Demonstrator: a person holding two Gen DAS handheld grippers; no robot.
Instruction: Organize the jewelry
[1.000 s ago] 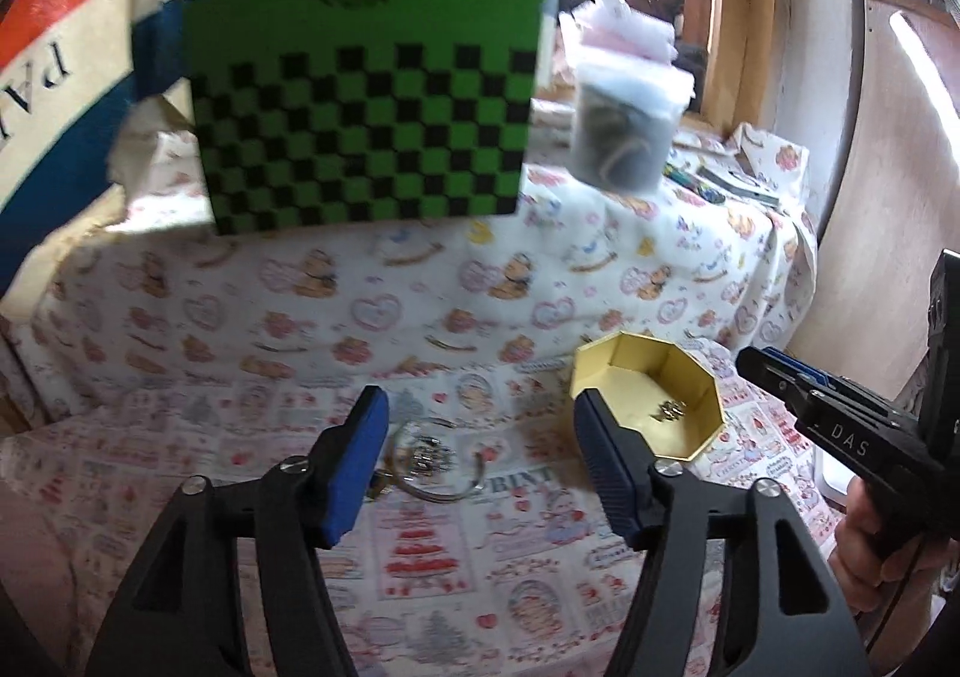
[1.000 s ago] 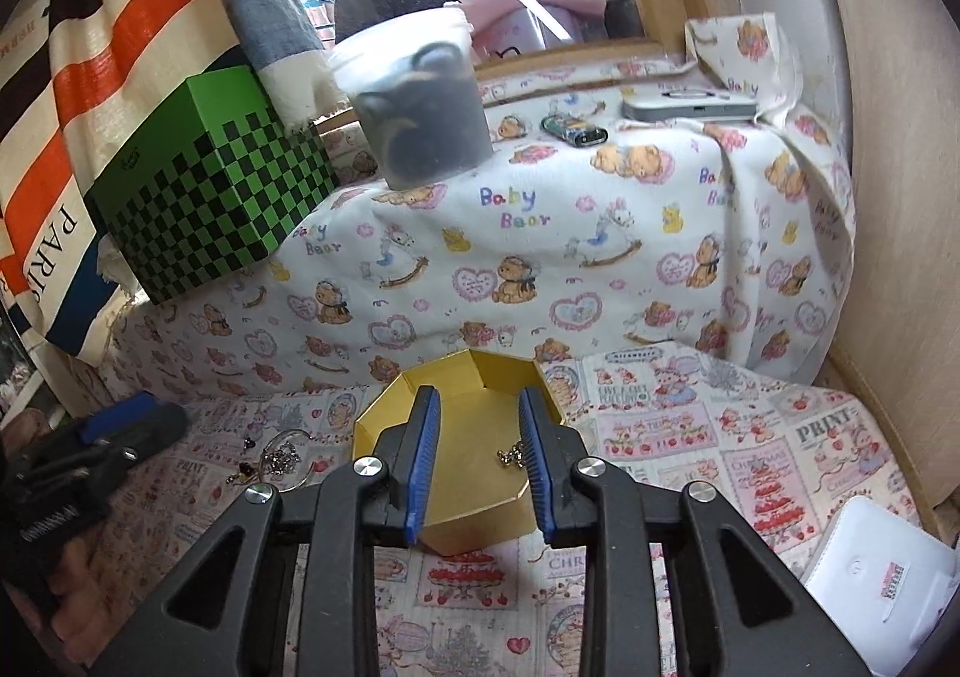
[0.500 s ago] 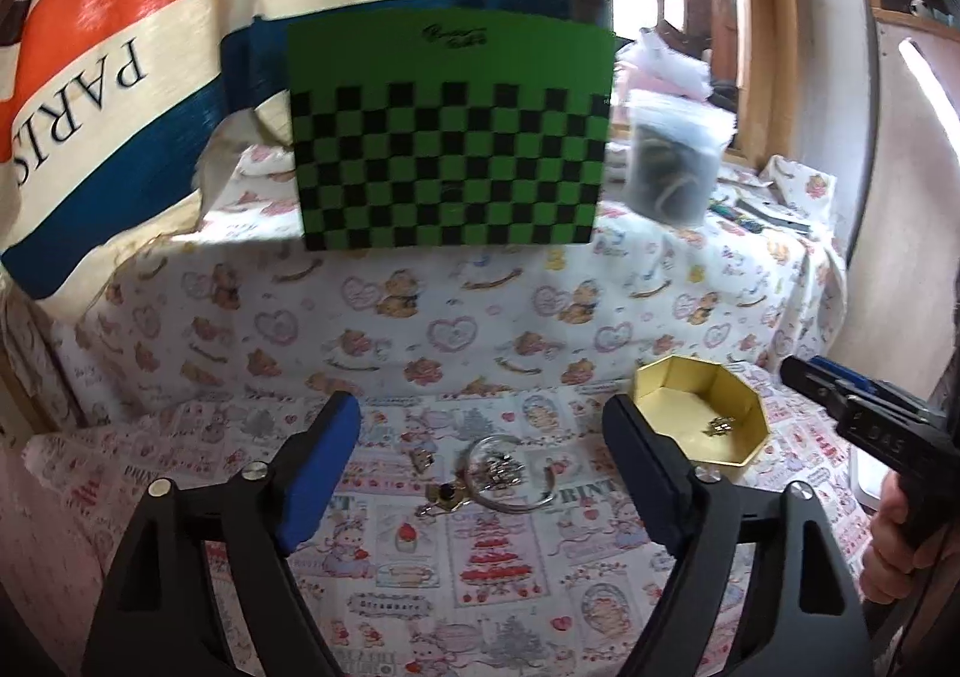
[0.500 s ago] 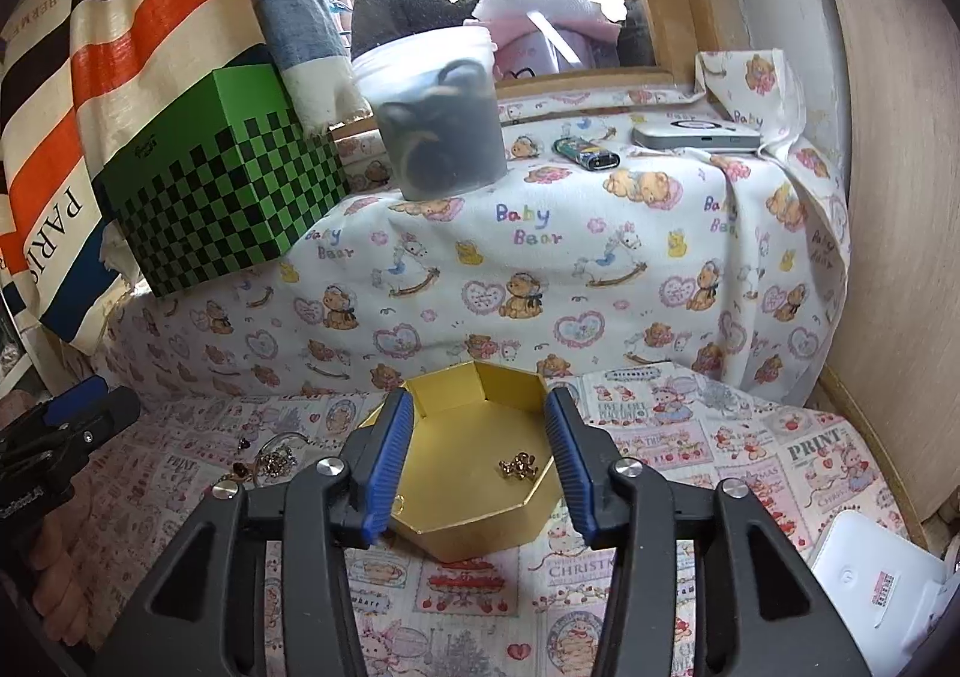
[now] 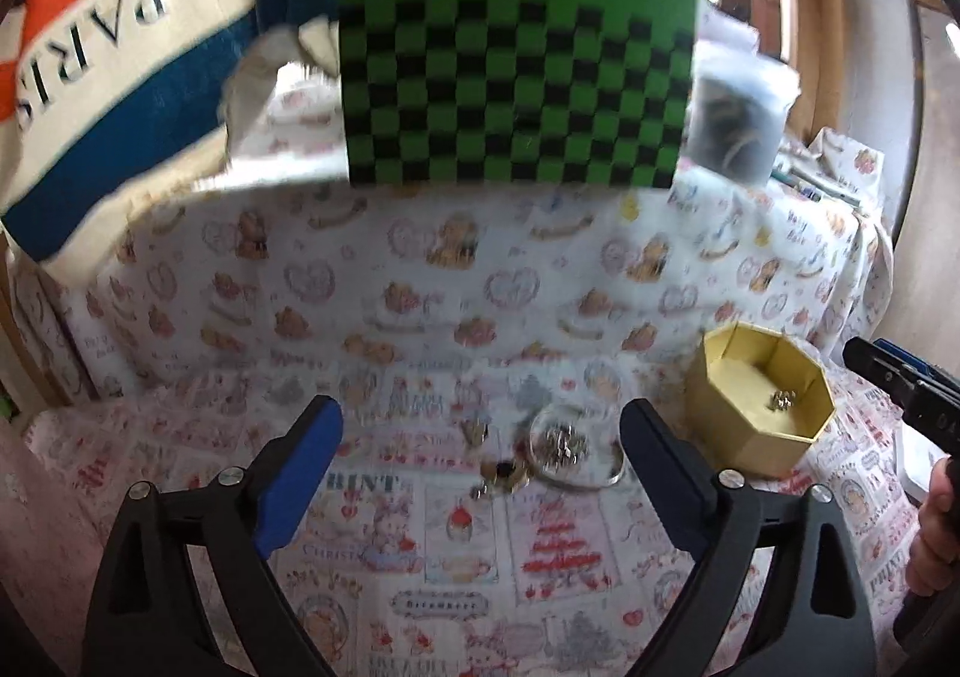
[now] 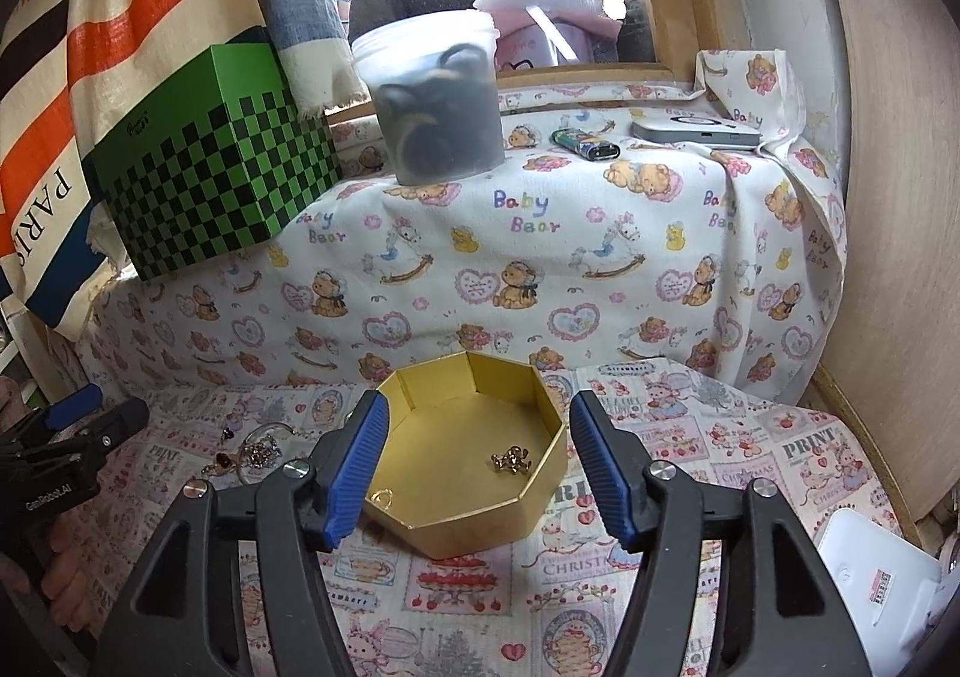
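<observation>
Comparing with a second ago: a release is seen to have been completed.
Right gripper (image 6: 480, 464): its fingers, narrow a second ago, are now spread wide and empty, set on either side of the gold octagonal box (image 6: 543, 404).
Deposited piece: a small gold trinket (image 6: 510, 460) is left lying on the box floor; a gold ring (image 6: 382, 496) lies by the near wall.
Left gripper (image 5: 480, 458): its fingers have been opened wider and hold nothing; the view is motion-blurred.
Remaining jewelry (image 5: 555, 446): a bangle and small pieces lie on the printed cloth (image 5: 420, 557), between the left fingers and well apart from the box.
Meaning: one item is judged stored; the loose cluster is probably to be collected next.
</observation>
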